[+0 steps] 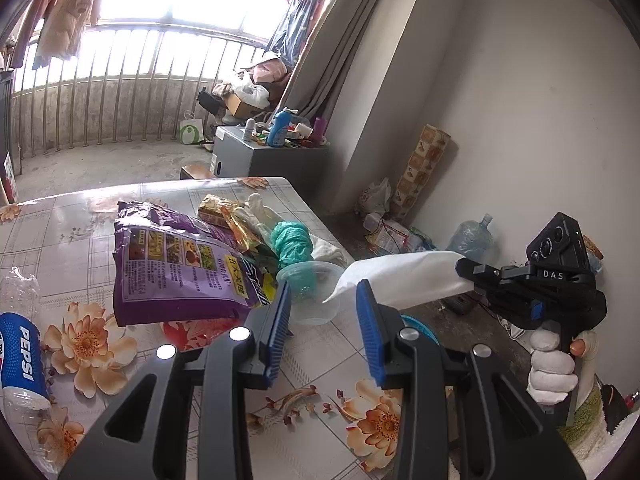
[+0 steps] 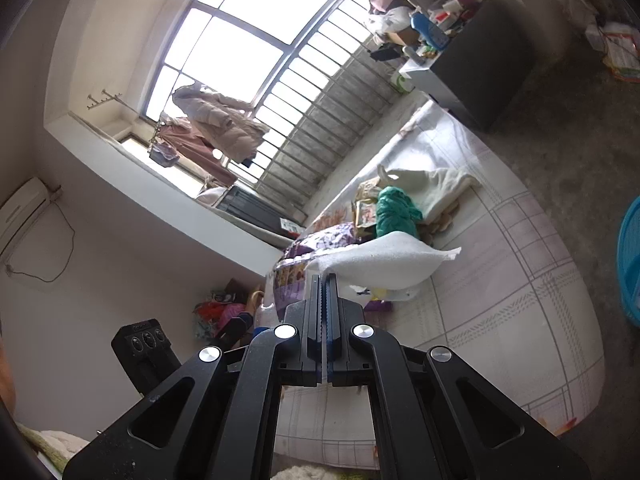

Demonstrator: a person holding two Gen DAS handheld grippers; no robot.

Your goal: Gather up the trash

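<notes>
My left gripper [image 1: 325, 304] is open and empty above the table's near right corner, its blue pads apart. My right gripper [image 1: 466, 268] is shut on a white foam sheet [image 1: 400, 280] and holds it in the air beside the table's right edge; in its own view [image 2: 325, 280] the sheet [image 2: 380, 264] hangs from the closed jaws. On the table lie a purple snack bag [image 1: 176, 276], a clear plastic cup [image 1: 312, 296], a green plastic bag [image 1: 290, 240], a yellow wrapper [image 1: 224, 212], white cloth [image 1: 260, 208] and a Pepsi bottle [image 1: 22, 356].
The table [image 1: 320, 392] has a floral tablecloth. A blue basin [image 2: 630, 256] stands on the floor right of the table. A grey cabinet [image 1: 256, 156] with bottles stands behind, and a water jug [image 1: 468, 236] and bags lie by the wall.
</notes>
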